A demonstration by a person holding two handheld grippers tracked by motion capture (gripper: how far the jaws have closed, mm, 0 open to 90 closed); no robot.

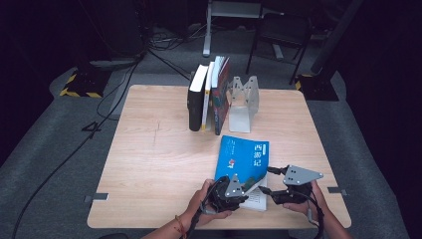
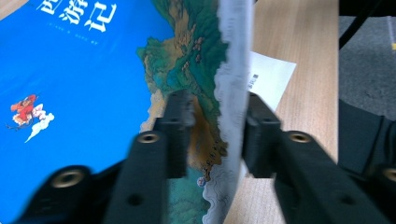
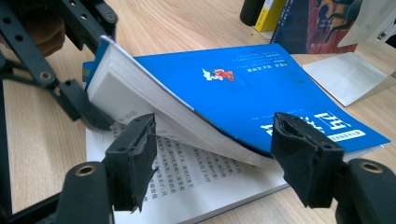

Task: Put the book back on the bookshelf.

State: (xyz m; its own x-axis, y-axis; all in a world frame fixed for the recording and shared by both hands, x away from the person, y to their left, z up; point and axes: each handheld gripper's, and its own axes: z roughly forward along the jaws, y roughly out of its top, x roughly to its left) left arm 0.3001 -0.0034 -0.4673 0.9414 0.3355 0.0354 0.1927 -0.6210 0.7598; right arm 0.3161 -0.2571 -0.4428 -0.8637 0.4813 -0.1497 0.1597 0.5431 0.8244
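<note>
The blue book (image 1: pixel 243 162) lies flat on the tabletop (image 1: pixel 149 159) near our edge, its long axis running away from us toward the row of upright books (image 1: pixel 208 94) and the metal bookend (image 1: pixel 242 102) at the far side. Its near corner is lifted: cover and a wad of pages curl up off the printed page (image 3: pixel 196 182) below. Our left tool (image 2: pixel 212 135) comes at that corner from the near left, and its jaws pinch the raised wad, one pad on the cover, one under the pages. Our right tool (image 3: pixel 215 149) sits just beside the book's near right edge, jaws spread wide with nothing gripped, the fanned page edges lying between them. So the lifted part lies right of the left tool and ahead of the right one; we judge the left is the nearer hand to swing the cover over along the spine.
</note>
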